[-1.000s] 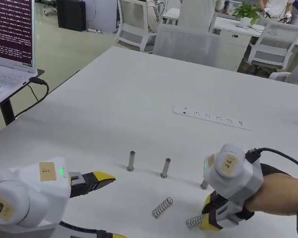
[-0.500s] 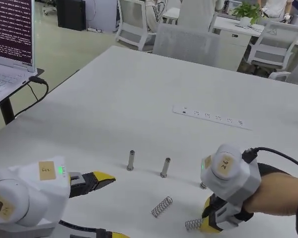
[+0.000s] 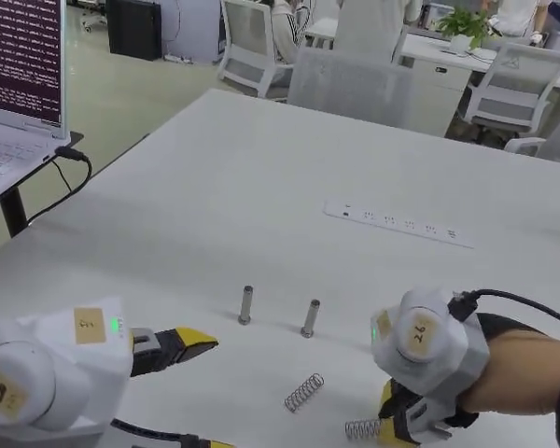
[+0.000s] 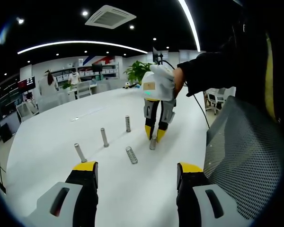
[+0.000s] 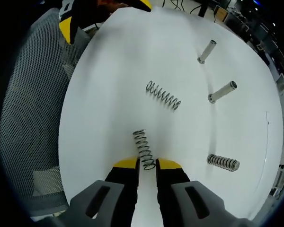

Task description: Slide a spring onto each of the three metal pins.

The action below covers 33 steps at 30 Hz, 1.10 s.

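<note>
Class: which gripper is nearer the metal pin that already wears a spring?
Right. The right gripper is just beside the spring-covered metal pin; the left gripper sits farther back, jaws open.

We are carrying two white, rounded housings with black, yellow-tipped jaws. The left gripper (image 4: 137, 167) is showing tan stickers, a green light and a handwritten "69". The right gripper (image 3: 387, 431) is showing "26" and trailing a black cable (image 3: 515, 300). We are wearing a black sleeve (image 4: 203, 71).

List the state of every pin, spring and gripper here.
left pin: upright, bare.
middle pin: upright, bare.
third pin: spring already on.
loose spring: lying flat, untouched.
left gripper: jaws open, empty.
right gripper: jaws shut on gripped spring.
</note>
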{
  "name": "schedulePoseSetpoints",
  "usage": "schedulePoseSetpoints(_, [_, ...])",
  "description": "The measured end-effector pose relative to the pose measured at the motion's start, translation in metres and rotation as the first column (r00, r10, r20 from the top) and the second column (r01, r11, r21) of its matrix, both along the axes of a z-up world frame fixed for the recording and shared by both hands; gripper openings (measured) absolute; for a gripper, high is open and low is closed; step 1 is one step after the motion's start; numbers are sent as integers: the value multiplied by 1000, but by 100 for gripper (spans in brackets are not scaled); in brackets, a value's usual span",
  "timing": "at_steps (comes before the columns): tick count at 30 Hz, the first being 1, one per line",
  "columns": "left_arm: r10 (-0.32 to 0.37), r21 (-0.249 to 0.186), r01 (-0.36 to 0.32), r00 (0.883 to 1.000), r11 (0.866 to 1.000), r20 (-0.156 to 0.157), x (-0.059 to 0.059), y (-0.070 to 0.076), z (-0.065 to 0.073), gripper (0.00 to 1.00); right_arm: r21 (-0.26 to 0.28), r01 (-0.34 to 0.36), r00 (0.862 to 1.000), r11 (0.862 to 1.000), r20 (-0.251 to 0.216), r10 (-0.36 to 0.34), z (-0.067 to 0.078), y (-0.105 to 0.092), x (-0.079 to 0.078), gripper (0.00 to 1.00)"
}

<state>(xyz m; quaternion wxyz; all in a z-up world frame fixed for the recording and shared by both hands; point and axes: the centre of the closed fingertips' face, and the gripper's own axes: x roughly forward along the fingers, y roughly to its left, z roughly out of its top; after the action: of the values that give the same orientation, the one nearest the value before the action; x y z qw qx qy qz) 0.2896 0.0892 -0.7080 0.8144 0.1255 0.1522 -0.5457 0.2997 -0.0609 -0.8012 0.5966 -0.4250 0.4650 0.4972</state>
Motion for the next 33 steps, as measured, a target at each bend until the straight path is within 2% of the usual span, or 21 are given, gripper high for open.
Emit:
schedulePoseSetpoints(7, [-7,3,7,1000,1000,-1,-2,0,0,63,16,-61,998,998,4,61,2,7,-3,12])
schedulePoseSetpoints(10, [-8,2,8,1000,1000,0,-3,0,0,63,-10,-88,996,996,7,88,-1,6,-3,11])
schedulePoseSetpoints(18, [-8,-2,8,1000,1000,4,-2,0,2,63,-15,-98,995,995,-1,98,0,5,-2,9])
schedulePoseSetpoints(22, [-17,8,17,1000,1000,8,-3,-1,1,62,-7,-95,995,995,7,95,7,9,0,8])
schedulePoseSetpoints(26, [-33,21,33,999,999,11,-5,-3,-1,62,23,-77,997,997,11,77,17,18,1,8])
schedulePoseSetpoints(33, [-54,25,54,998,998,20,-4,-7,2,60,40,-67,998,997,8,67,31,31,-3,8])
